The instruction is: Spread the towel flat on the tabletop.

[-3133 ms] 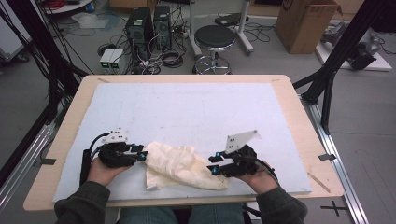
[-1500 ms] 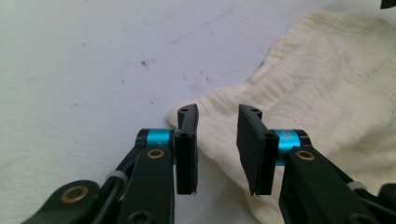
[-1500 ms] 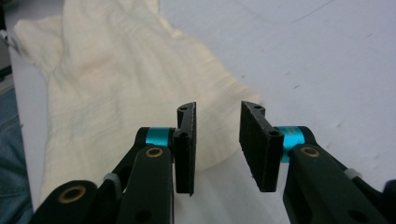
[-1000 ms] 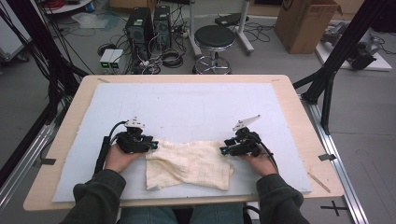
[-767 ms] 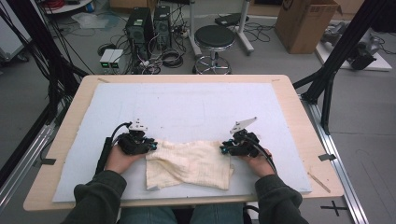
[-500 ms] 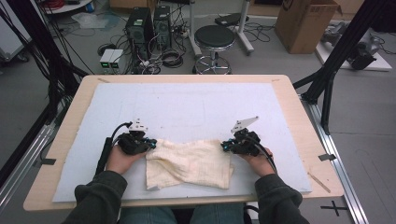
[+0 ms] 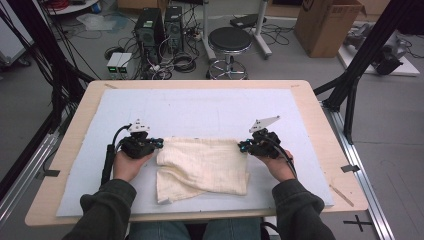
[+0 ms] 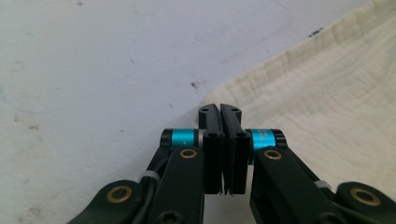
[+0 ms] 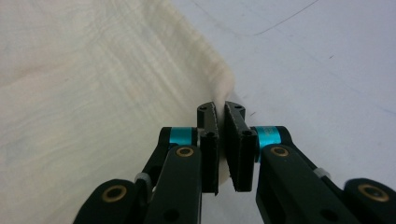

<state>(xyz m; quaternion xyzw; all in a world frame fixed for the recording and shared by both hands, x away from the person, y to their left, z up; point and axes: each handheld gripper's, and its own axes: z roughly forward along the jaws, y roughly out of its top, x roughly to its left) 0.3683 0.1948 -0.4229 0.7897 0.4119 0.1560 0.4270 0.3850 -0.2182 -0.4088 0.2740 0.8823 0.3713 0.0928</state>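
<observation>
A: Both hands have come up from the near edge of the counter (image 7: 320, 150) to the cloth's far corners, and the cream cloth (image 7: 202, 167), bunched before, now lies mostly flat. Jaws on both sides have just been closing.

B: Left first?

A: Left gripper (image 7: 156, 143) sits at the cloth's far left corner. In the left gripper view its jaws are together right at the corner (image 8: 219, 100) of the fabric; the pinch looks to be on the very edge, thin layer, hard to see cloth between them.

B: Cloth position?

A: Middle of the pale mat (image 7: 210, 107), toward the person's side, between the two hands. Far edge runs straight, grip to grip. Near left part is folded over and ragged, near the front edge.

B: Right?

A: Right gripper (image 7: 241, 145) at the far right corner. In the right gripper view the jaws are clamped on the cloth corner (image 9: 223, 91), fabric visible between them.

B: Progress?

A: Corners taken, far edge stretched. Judging by that, a lift to shake out or fold is what's left; the near fold isn't smoothed yet.
</observation>
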